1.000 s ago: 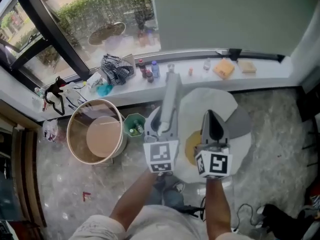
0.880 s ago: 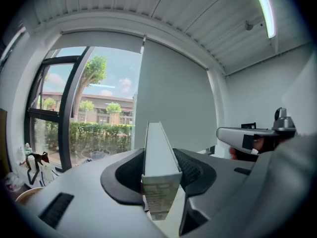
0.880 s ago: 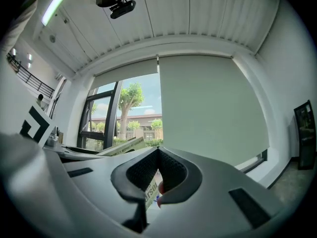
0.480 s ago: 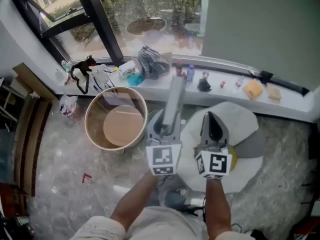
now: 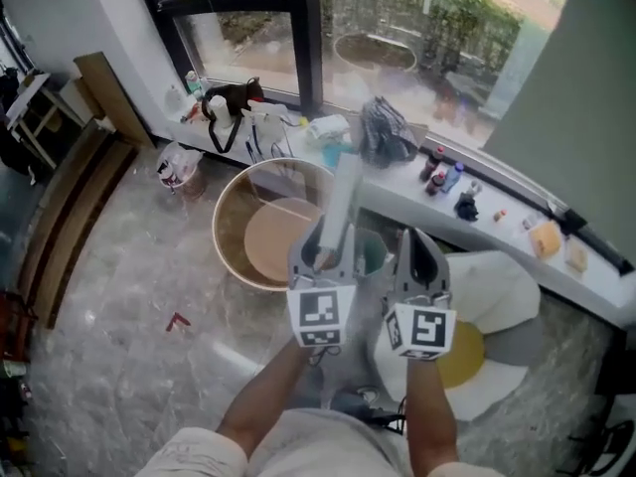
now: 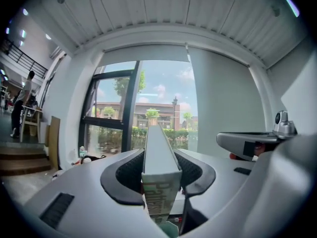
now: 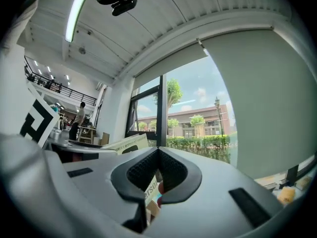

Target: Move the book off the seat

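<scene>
Marble floor [image 5: 109,306] fills the left of the head view, and a cluttered window sill [image 5: 417,202] crosses the top. The left claw [image 5: 323,254] is clenched on the book [image 5: 343,202], held on edge in the air at frame centre. It is over the round tub [image 5: 221,251] and clear of the white seat [image 5: 497,286] at lower right. The right claw [image 5: 417,246], just beside it, is closed on nothing. The lift looks done; setting the book down remains. A second ago both claws hung over the seat, which now sits at lower right.
</scene>
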